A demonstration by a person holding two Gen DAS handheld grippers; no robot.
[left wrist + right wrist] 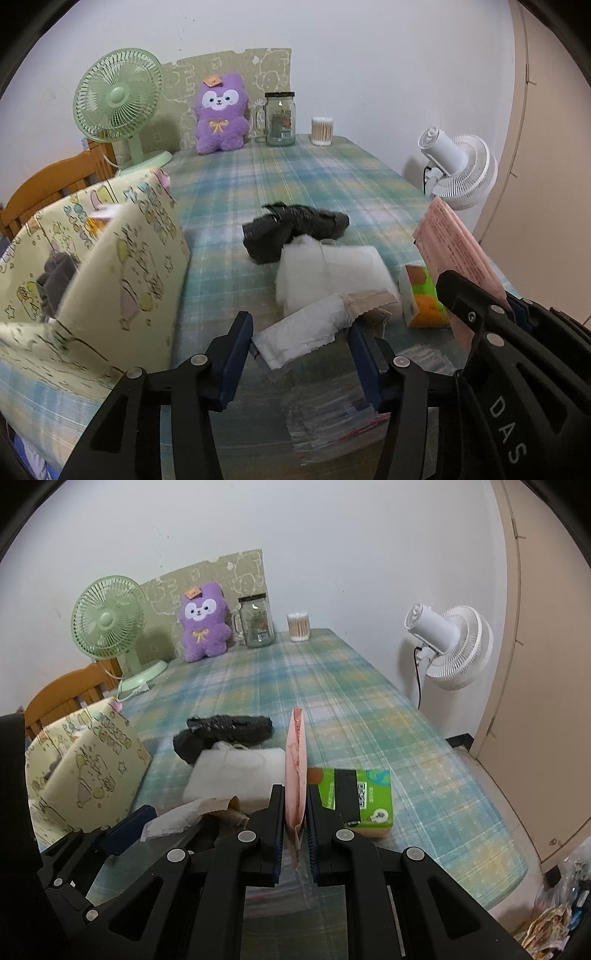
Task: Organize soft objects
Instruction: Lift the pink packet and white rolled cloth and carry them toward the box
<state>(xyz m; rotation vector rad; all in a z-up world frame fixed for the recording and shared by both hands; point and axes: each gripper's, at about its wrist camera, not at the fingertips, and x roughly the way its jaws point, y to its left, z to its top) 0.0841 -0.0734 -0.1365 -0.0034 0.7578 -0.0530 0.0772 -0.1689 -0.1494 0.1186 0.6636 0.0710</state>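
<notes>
Gripping a thin pink packet [295, 775] edge-on between its pressed-in fingers, the right gripper [295, 830] holds it upright just above the near end of the table [351, 686], while the left gripper [299, 354] hangs with its fingers spread, a crumpled white wrapper [306, 325] lying between and just beyond their tips; whether they touch it cannot be told. Under both grippers lies clear plastic with faint red print, too blurred to read. Just beyond sit a green tissue pack [356, 797], a white pad [236, 775] and, touching its far edge, a black bundle [221, 734] whose make is hard to tell. To the left stands a cream patterned bag [110, 266], its mouth open, a grey thing inside half hidden by the wall. A plaid blue-green cloth covers the table. At the far end, against the white wall, stand a green fan [118, 99], a purple plush [221, 114], a glass jar [280, 118] and a tub of cotton swabs [322, 131]. A white fan [450, 646] stands off the right edge, a wooden chair [62, 698] at the left, partly cut off by the bag.
</notes>
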